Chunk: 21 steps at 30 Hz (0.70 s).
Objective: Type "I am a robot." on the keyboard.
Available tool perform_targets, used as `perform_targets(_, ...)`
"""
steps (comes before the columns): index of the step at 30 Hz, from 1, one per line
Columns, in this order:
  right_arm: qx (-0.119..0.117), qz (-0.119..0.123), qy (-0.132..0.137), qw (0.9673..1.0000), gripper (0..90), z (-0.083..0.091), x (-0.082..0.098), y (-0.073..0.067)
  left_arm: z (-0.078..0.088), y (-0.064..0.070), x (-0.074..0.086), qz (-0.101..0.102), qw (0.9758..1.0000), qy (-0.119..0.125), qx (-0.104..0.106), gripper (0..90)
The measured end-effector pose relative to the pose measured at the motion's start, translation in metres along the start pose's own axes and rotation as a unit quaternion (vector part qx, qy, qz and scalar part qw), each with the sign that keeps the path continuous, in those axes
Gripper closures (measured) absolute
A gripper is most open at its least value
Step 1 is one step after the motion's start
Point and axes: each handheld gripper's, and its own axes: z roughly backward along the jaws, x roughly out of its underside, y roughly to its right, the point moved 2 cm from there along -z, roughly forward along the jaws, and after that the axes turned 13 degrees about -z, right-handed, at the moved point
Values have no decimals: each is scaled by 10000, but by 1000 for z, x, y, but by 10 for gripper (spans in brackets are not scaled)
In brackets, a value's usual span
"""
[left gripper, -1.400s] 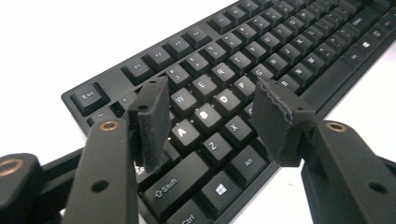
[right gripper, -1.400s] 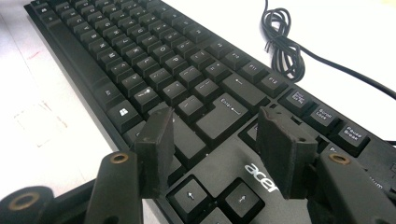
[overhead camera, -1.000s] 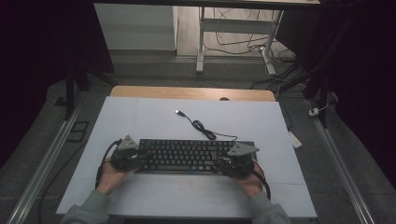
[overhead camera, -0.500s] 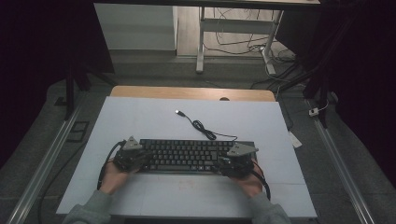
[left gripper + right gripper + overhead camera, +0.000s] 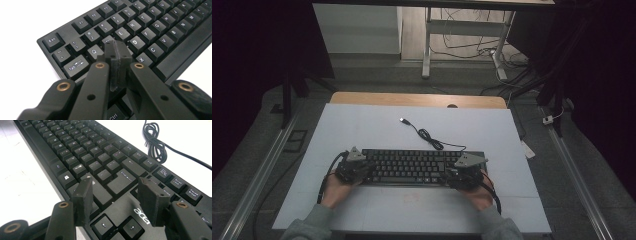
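Observation:
A black keyboard lies across the white table top, its cable coiling away to a USB plug. My left gripper rests over the keyboard's left end. In the left gripper view its jaws are shut together with nothing between them, and the gripper hovers just above the letter keys near Tab and Q. My right gripper sits at the keyboard's right end. In the right gripper view it stands open over the Enter and arrow keys, holding nothing.
The white mat covers a table with a wooden strip at its far edge. The coiled cable lies just beyond the keyboard. Metal rails run along both sides, with desk legs and loose wires on the floor beyond.
My left gripper has edged slightly to the right, further onto the keyboard's left end. The right gripper and the keyboard have stayed put.

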Motion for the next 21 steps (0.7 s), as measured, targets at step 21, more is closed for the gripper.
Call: perform_targets(21,8,-16,53,10000,462,1,-1,0,15,-3,-1,139,9988,467,-22,884)
